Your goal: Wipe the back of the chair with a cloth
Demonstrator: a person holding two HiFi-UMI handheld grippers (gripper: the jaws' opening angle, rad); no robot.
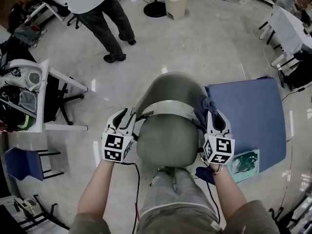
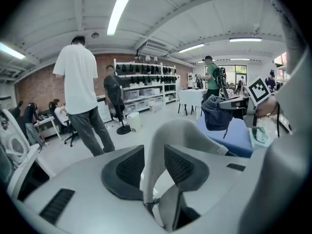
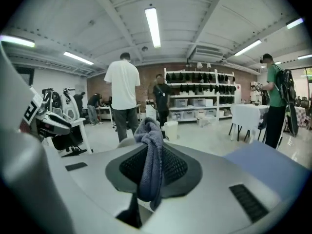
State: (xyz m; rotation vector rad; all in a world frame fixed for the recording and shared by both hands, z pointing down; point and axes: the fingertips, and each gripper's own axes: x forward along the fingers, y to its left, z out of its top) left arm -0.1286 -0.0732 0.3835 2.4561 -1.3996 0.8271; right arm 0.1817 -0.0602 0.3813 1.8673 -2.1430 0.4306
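My right gripper (image 3: pixel 152 168) pinches the dark cloth (image 3: pixel 150 147), jaws nearly together, beside the grey chair (image 1: pixel 168 140). My left gripper (image 2: pixel 155 168) clamps the chair's curved back band (image 2: pixel 163 140), jaws half-wide.

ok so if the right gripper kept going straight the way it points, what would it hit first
Probably the grey rounded chair: the dark blue cloth clamped in the right gripper already sits by its right side. Depth is unclear, so it may only graze it.
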